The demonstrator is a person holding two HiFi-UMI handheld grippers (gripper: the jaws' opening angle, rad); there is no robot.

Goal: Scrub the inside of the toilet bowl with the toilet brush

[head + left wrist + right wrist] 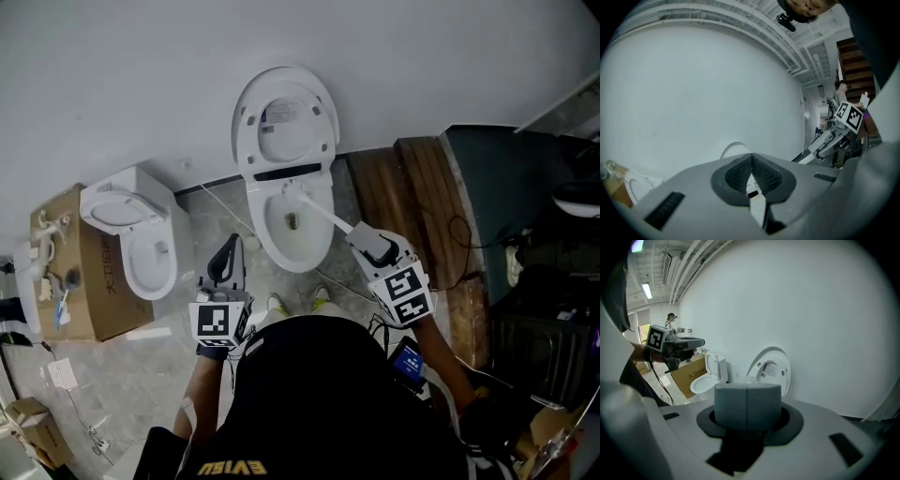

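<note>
The white toilet (309, 251) stands against the wall with its lid (286, 122) raised. A white toilet brush (325, 216) slants from my right gripper (361, 234) down into the bowl, and its head (293, 191) rests at the bowl's rear inside wall. In the right gripper view the right gripper (747, 401) is shut on the brush's grey handle (747, 405), with the lid (771, 369) beyond it. My left gripper (228, 248) hovers left of the bowl and points at the wall. Its jaws (751, 174) are shut with nothing between them.
A second white toilet (141, 234) sits to the left beside a cardboard box (70, 281). Wooden boards (412, 192) and dark clutter (544, 309) lie to the right. The person's shoes (295, 302) stand just before the bowl. Cables trail over the floor at lower left.
</note>
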